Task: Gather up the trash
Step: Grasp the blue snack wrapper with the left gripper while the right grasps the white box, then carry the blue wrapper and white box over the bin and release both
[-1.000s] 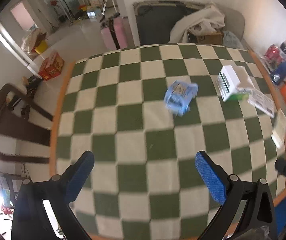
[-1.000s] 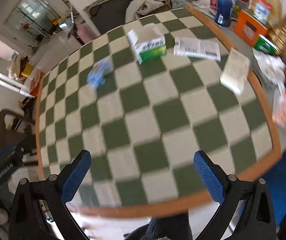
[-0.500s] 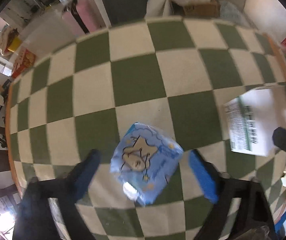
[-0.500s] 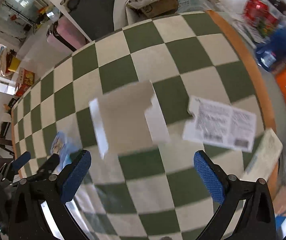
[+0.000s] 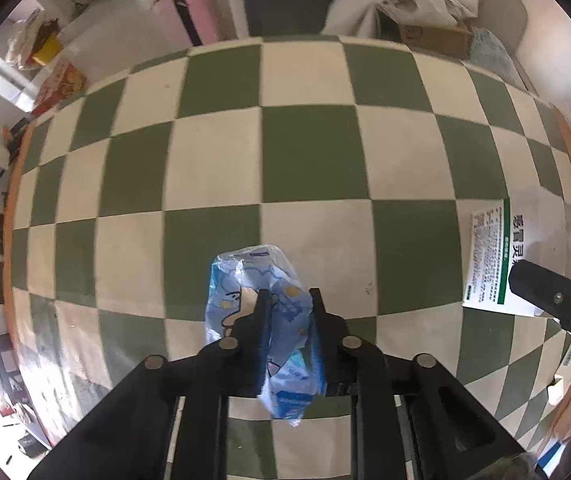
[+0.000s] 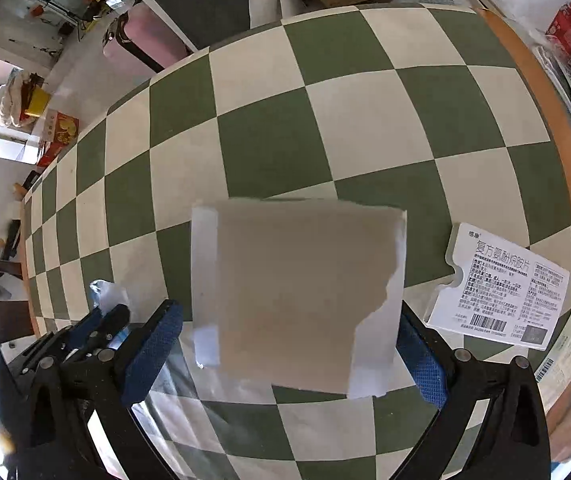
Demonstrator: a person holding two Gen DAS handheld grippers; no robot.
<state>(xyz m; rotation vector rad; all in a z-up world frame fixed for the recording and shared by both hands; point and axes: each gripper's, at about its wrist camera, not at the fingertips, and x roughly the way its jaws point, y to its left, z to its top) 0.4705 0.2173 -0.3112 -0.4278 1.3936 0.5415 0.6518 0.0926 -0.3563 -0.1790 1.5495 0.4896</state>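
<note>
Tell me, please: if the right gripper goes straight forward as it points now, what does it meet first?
Most likely the opened white box: it sits between the right gripper fingers, straight ahead. Beyond it is only checkered table; depth is uncertain.

A crumpled blue plastic wrapper printed with a cartoon figure sits low and centre in the left wrist view, squeezed narrow, its top bulging upward over the checked cloth and its tail hanging toward the bottom of the frame. In the right wrist view an opened white carton, torn along its right flap and showing a plain grey-beige inner face, fills the lower centre. A flat white medicine box with printed text and a barcode lies just to its right, at the right edge of the frame.
</note>
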